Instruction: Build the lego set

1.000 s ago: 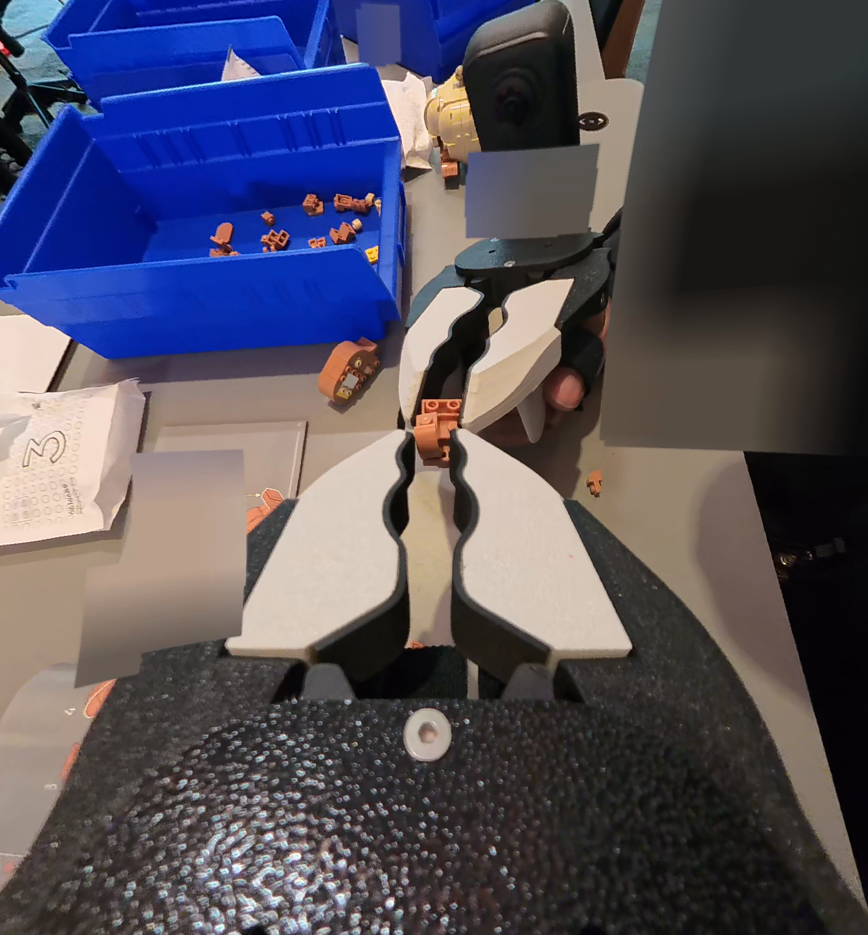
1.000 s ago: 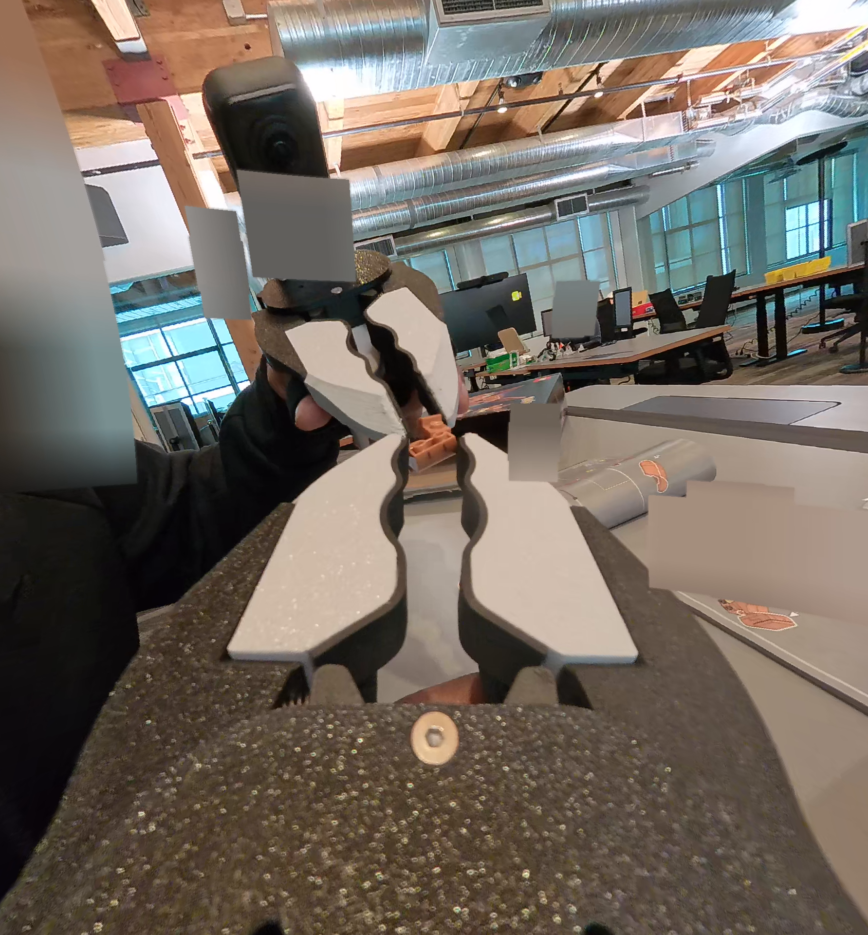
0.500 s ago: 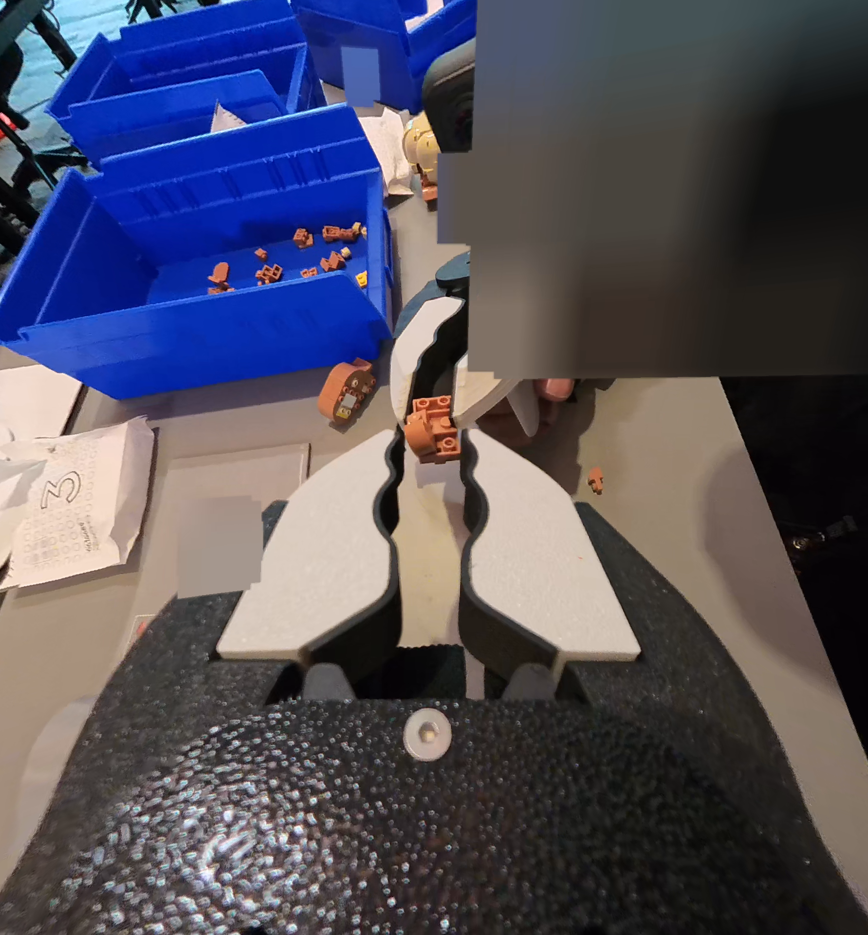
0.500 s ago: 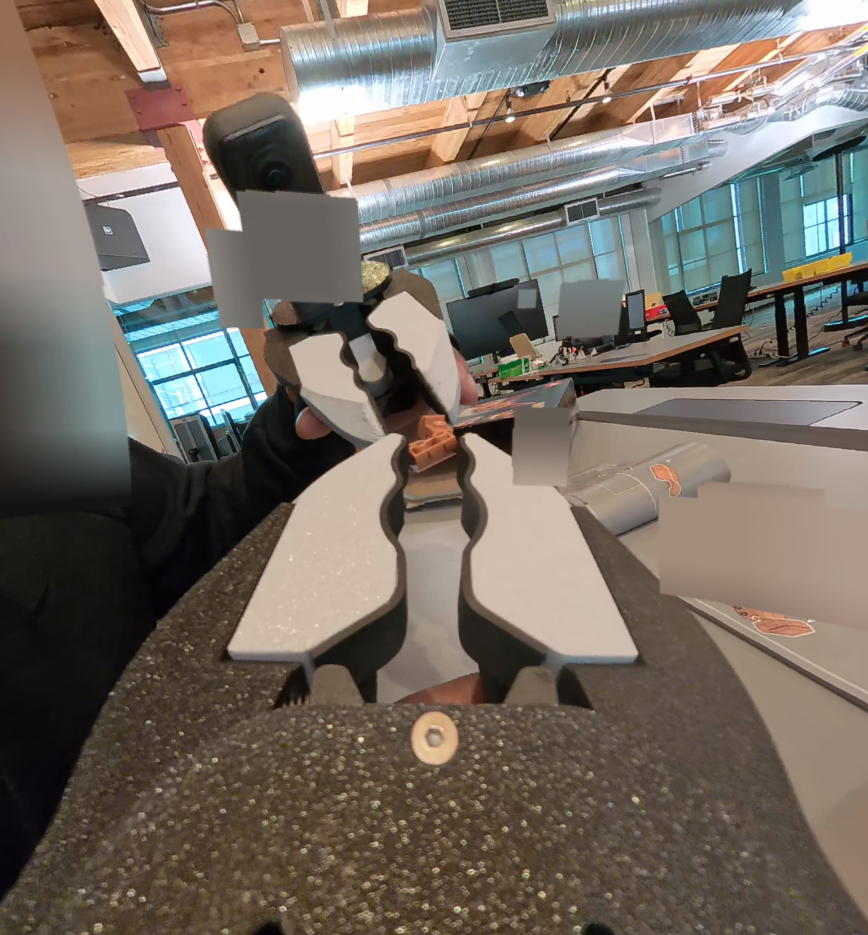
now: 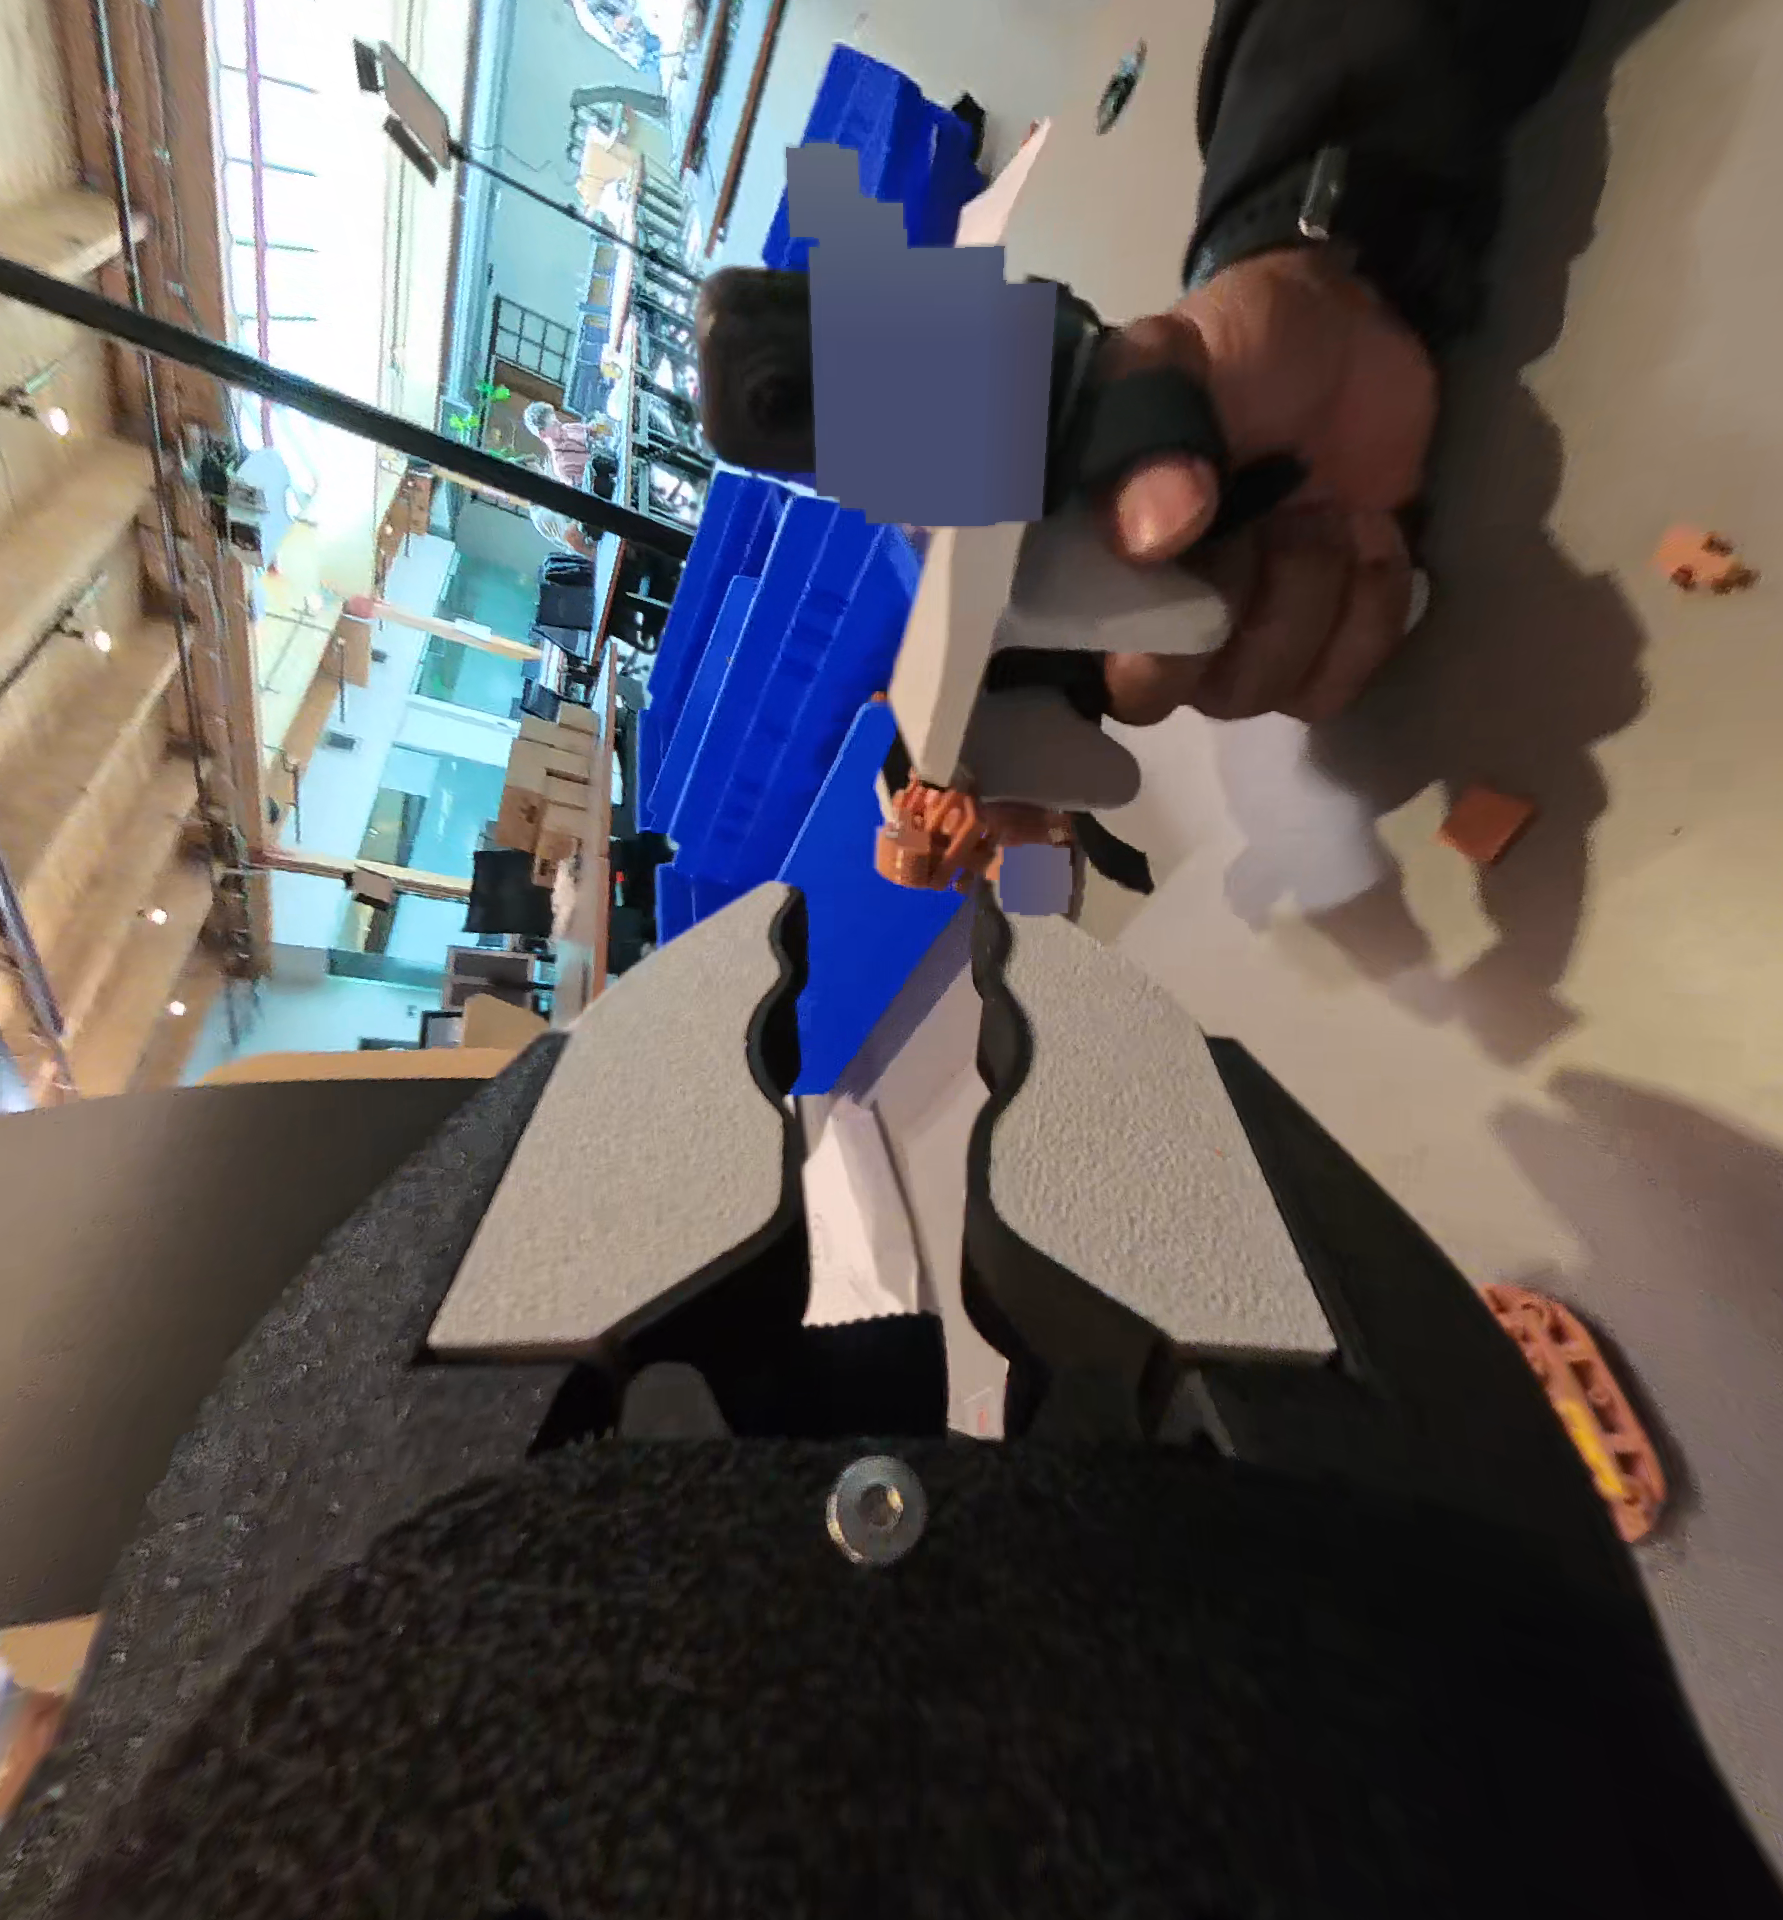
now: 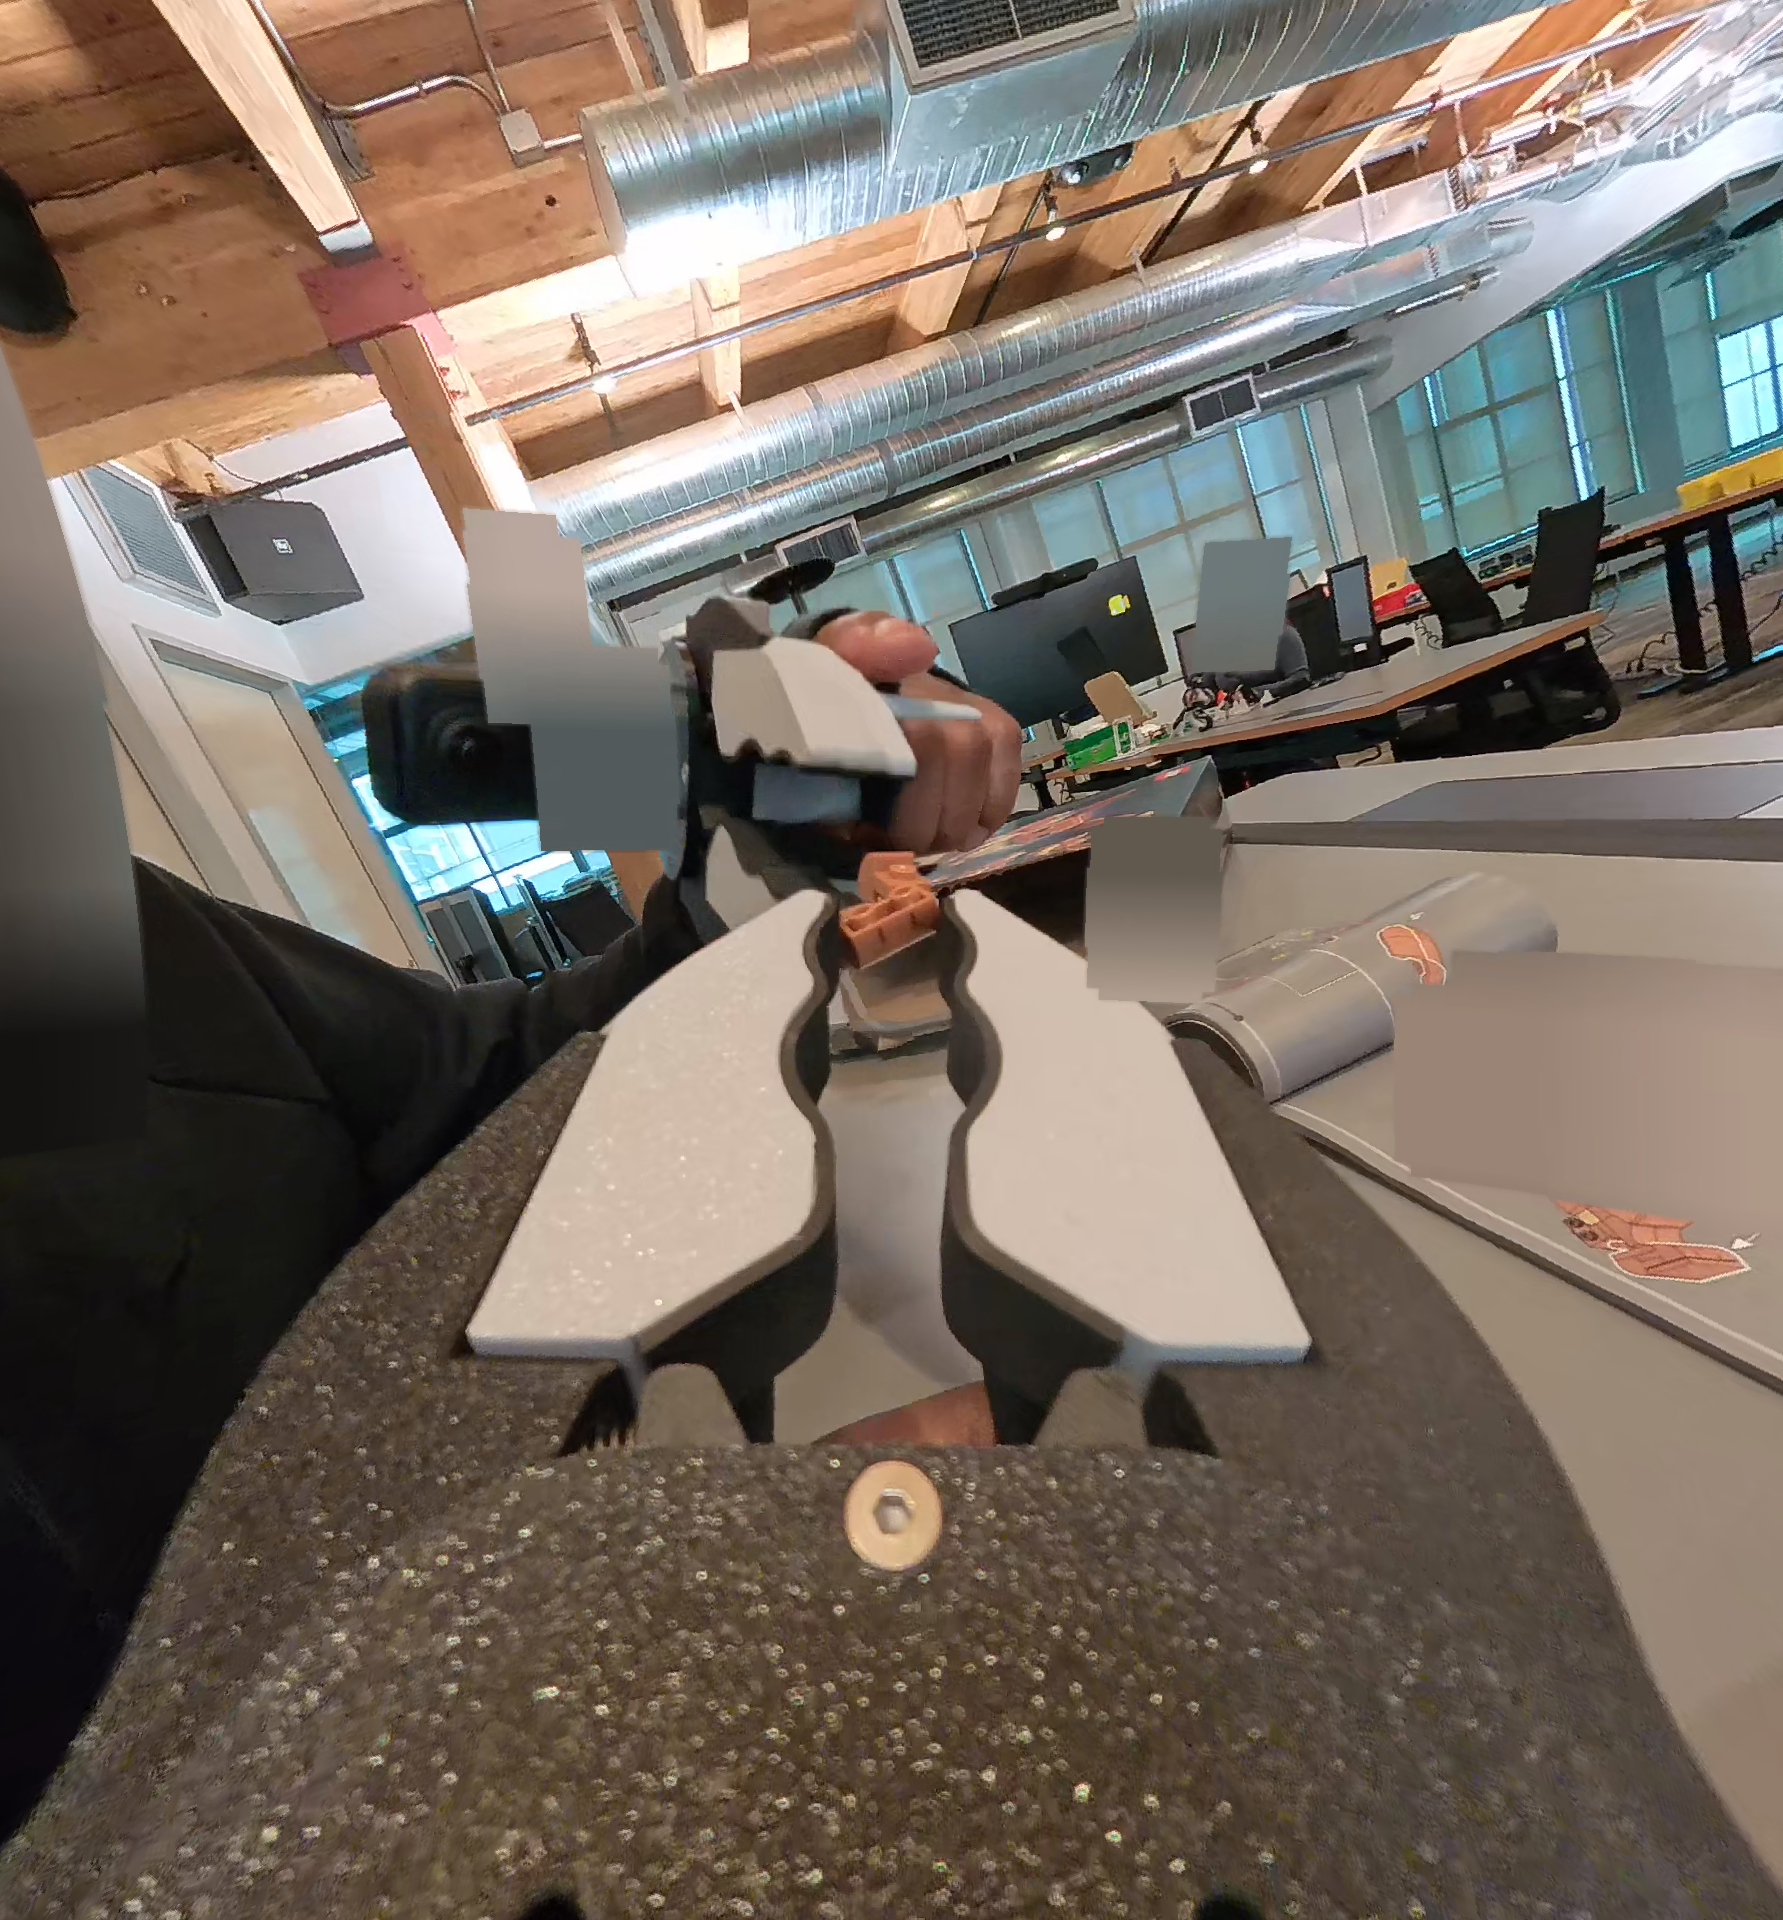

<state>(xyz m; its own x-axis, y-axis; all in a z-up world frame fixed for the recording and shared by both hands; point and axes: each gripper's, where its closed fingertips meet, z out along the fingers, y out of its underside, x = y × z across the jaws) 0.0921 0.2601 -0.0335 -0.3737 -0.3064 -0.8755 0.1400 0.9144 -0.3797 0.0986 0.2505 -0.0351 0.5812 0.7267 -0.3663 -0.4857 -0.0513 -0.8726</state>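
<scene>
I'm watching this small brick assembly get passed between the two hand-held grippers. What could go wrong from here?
1. The right hand-held gripper pinches the brown brick assembly only at its fingertips; it may twist or slip out.
2. The left hand-held gripper is open and sharply tilted close by; a bump might knock pieces apart.
3. A dropped piece could get lost among loose bricks on the grey table.

the small brick piece [image 6: 889, 914] is showing reddish brown. the bins [image 5: 783, 665] are showing bright blue. the tabletop [image 5: 1635, 935] is looking pale grey, with more reddish-brown bricks [image 5: 1484, 821] lying on it. the gripper fingers [image 6: 679, 1122] are showing light speckled grey with black inner edges. the booklet [image 6: 1365, 997] is showing grey with orange-brown drawings. the sleeve [image 6: 295, 1039] is looking black.
</scene>
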